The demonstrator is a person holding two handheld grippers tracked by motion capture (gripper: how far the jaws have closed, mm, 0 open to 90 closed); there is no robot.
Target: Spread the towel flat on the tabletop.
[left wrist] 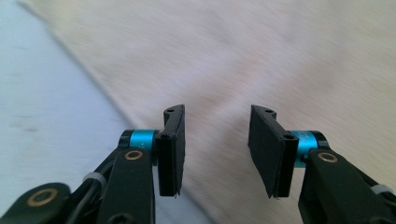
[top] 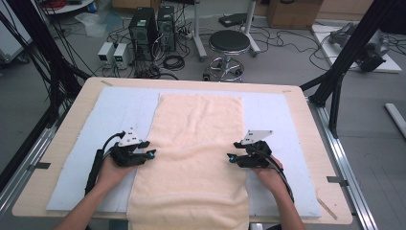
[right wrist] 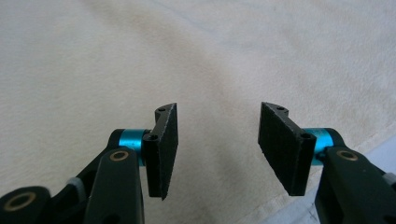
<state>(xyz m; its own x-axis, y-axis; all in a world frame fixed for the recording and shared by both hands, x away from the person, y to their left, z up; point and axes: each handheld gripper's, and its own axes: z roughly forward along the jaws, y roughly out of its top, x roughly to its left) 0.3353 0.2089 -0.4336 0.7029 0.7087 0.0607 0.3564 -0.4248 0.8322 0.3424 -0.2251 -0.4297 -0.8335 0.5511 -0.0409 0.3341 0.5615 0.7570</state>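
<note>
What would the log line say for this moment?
left gripper: open, at towel's left edge | right gripper: open, at right edge | towel: flat on blue mat

cream towel spread flat lengthwise on table's middle (near end overhangs edge)

One cream towel lies on one pale blue mat, which covers one wooden desk. Two claws are in hand, the left claw and the right claw, each with two black jaws. On the floor beyond stand one round stool and two computer towers.
</note>
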